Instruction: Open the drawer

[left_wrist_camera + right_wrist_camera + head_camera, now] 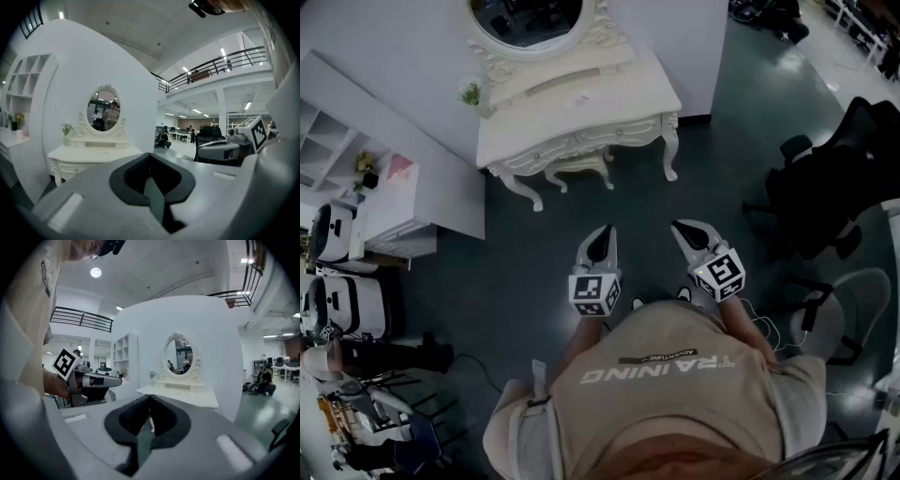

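A white carved dressing table [581, 112] with an oval mirror [525, 19] stands against the wall ahead of me. Its drawers [614, 134] run along the front and look shut. In the left gripper view one drawer front with a small knob [75, 169] shows at the lower left. Both grippers hang in the air over the dark floor, well short of the table. My left gripper [605, 232] is shut with nothing in it. My right gripper [681, 227] is shut as well and holds nothing. Each gripper view shows the jaws [150, 154] [150, 397] closed to a point.
A small stool [581, 167] sits under the table. A white cabinet with shelves [394, 202] stands at the left, with white machines [337, 234] beside it. Black office chairs [825, 197] stand at the right. A little plant [471, 94] sits on the tabletop.
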